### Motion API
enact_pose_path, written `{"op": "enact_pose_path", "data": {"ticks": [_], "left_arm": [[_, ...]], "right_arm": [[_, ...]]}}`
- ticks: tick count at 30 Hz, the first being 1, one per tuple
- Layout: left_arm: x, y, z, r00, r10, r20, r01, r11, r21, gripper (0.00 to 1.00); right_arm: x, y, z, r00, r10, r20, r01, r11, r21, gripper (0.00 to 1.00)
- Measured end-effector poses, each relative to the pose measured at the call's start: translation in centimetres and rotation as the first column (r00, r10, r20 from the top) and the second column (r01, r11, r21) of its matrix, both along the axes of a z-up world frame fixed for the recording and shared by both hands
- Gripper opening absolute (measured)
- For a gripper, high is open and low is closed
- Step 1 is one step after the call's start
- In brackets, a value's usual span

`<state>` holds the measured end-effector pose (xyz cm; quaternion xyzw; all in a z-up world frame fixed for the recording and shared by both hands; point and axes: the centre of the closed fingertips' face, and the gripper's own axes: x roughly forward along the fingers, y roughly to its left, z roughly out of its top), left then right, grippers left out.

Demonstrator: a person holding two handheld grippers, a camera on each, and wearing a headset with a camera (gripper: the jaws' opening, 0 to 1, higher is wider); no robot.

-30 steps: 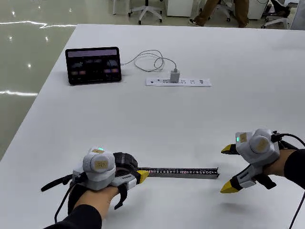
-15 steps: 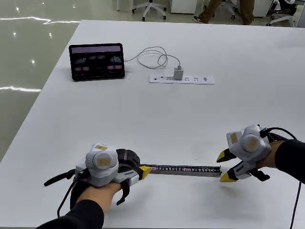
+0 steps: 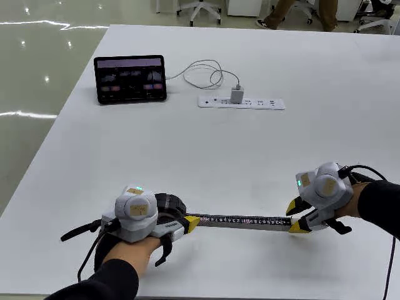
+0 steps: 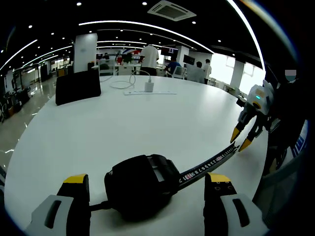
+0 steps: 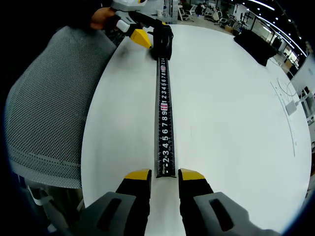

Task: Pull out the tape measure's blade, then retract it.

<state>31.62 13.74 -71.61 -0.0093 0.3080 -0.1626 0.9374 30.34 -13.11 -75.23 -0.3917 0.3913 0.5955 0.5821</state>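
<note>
Surface: a white table (image 3: 250,162), matte and mostly bare, which both grippers work on.
Room: an open office with a glossy floor (image 3: 37,75) off the left gripper's side; office chairs (image 3: 197,9) stand past the table's far end, and rows of ceiling lights (image 4: 113,23) show in the left gripper view.
Left gripper (image 4: 146,179): released, with its jaws spread wide on either side of the tape measure's case (image 4: 140,184) and a gap on each side.
Right gripper (image 5: 165,176): not clenched; its jaws stand close on either side of the blade's end, with a sliver of table showing at each edge.
Blade (image 5: 164,118): pulled out and lying flat between the two grippers, numbers up.
Count: one tape measure, two grippers.
Beyond the grippers: one tablet (image 3: 130,79), one power strip (image 3: 242,103), one charger (image 3: 237,95) plugged into it, one coiled cable (image 3: 200,74).
</note>
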Motion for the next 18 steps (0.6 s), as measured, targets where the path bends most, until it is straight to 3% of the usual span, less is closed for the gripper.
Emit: {"op": "enact_pose_path", "data": {"ticks": [12,15,18], "left_arm": [[0.25,0.24,0.17,1.000,0.012,0.015,-0.012,1.000,0.001,0.90],[0.35,0.28,0.23,1.000,0.023,0.015,-0.023,1.000,-0.015,0.89],[0.37,0.05,0.30,1.000,0.013,0.020,-0.013,1.000,-0.014,0.88]], "right_arm": [[0.06,0.01,-0.74,1.000,0.008,-0.007,-0.008,1.000,-0.017,0.12],[0.07,0.01,-0.96,1.000,0.020,0.005,-0.020,0.999,-0.031,0.12],[0.14,-0.05,-0.91,1.000,-0.001,-0.012,0.000,0.999,-0.032,0.11]]}}
